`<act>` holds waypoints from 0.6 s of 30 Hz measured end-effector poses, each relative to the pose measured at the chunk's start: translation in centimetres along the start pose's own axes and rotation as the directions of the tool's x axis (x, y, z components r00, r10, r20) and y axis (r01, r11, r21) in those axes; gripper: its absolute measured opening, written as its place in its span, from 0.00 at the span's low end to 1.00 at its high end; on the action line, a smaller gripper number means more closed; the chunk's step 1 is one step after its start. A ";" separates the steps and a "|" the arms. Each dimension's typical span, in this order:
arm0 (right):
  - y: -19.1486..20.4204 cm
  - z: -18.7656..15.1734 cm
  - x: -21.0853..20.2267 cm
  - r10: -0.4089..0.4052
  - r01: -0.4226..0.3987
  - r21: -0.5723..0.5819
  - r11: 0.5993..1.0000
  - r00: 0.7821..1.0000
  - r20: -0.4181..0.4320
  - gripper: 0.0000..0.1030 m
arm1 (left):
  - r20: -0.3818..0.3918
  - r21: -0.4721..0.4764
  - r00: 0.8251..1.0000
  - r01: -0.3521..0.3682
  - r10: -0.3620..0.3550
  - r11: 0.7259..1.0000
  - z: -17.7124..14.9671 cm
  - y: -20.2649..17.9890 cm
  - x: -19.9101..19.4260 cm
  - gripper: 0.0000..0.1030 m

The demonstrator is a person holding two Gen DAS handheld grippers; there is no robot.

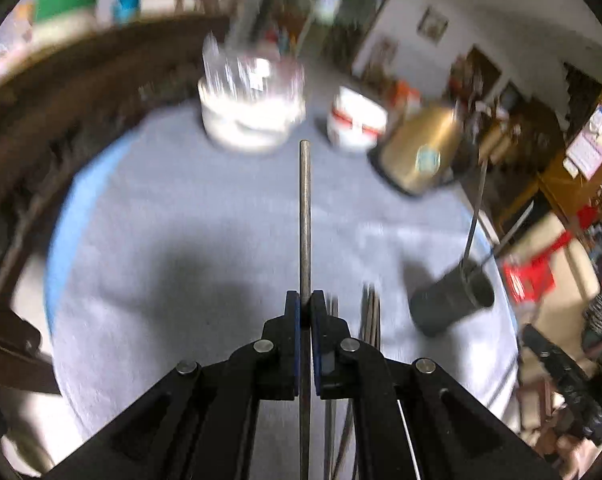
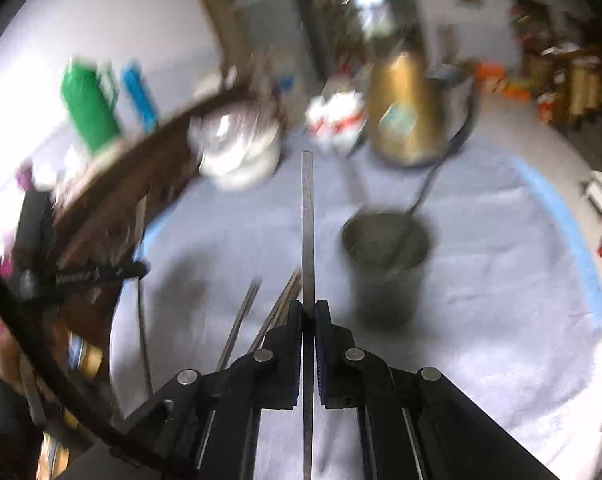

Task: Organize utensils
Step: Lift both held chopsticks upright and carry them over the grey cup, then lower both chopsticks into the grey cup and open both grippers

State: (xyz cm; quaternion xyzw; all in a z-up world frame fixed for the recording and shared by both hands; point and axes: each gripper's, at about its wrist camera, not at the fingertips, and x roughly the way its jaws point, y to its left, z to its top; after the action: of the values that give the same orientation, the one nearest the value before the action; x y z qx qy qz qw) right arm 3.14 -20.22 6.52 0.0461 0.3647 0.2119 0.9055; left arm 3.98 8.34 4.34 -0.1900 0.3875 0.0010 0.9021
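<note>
My left gripper point(image 1: 305, 300) is shut on a thin metal utensil handle point(image 1: 305, 216) that points straight ahead over the grey cloth. My right gripper point(image 2: 309, 309) is shut on a similar flat metal utensil point(image 2: 308, 224). A dark metal holder cup point(image 2: 385, 264) stands just right of it with a utensil point(image 2: 425, 188) leaning inside; it also shows in the left wrist view point(image 1: 453, 304), to the right. Several loose utensils point(image 2: 261, 312) lie on the cloth beside my right gripper and also show in the left wrist view point(image 1: 371, 312).
A white pot with a glass lid point(image 1: 249, 112), a red-and-white bowl point(image 1: 355, 122) and a gold kettle point(image 1: 421, 148) stand at the far side of the cloth point(image 1: 181, 240). A dark wooden edge point(image 1: 61, 92) runs on the left. Both views are blurred.
</note>
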 end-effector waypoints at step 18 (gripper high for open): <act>-4.2 -3.5 -2.5 -0.232 0.232 0.045 0.972 0.902 0.365 0.07 | 0.352 0.049 0.926 -0.165 0.138 0.985 -5.4 -1.7 0.2 0.05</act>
State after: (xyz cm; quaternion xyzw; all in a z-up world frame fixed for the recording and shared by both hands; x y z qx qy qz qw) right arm 0.64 -25.35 4.61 0.0415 0.1919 0.0904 0.9764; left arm 0.66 4.86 1.41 -0.1209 0.2353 0.0891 0.9603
